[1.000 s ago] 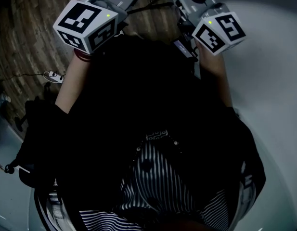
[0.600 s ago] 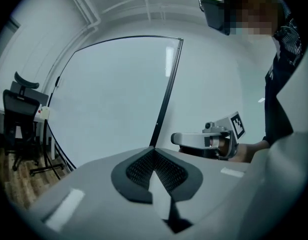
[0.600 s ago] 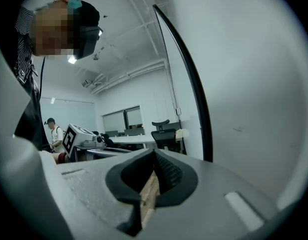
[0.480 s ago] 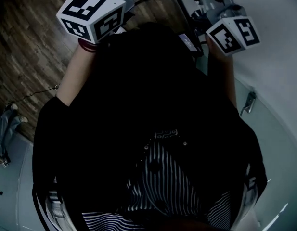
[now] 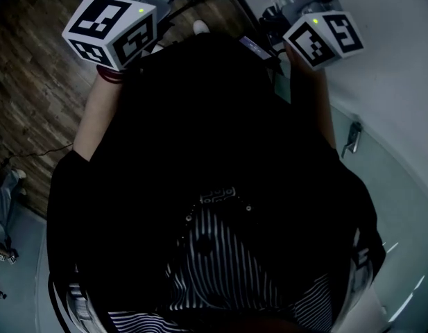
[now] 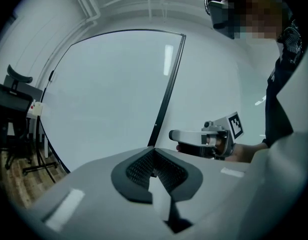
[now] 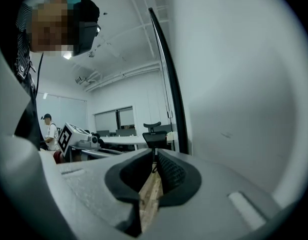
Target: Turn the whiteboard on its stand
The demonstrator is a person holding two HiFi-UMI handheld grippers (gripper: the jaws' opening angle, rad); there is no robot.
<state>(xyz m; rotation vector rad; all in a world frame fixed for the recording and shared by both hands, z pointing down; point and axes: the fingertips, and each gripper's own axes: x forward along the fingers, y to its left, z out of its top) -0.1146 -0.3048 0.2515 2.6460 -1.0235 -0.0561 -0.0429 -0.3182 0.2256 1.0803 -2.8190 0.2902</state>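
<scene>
Right gripper [image 7: 154, 166] first: its jaws are opening right now, only a thin slit so far, and nothing sits between them. You just see a strip of wooden floor [image 7: 150, 199] through the gap. Left gripper [image 6: 154, 156] looks much the same, a narrow gap with nothing pinched in it. The whiteboard [image 6: 109, 94] stands upright right in front of the left gripper, with its dark frame edge [image 6: 166, 84] running up just behind the jaw tips. In the right gripper view the board fills the whole right side, seen at a steep angle, close beside the jaws. Neither claw has hold of it, though. So where's the task at? Honestly hard to say how far round the board is (the pivot doesn't show in any view, and the head view is mostly the person's own dark top). My read is that whatever turning is left needs a fresh pinch on that frame edge, since both claws are empty.
</scene>
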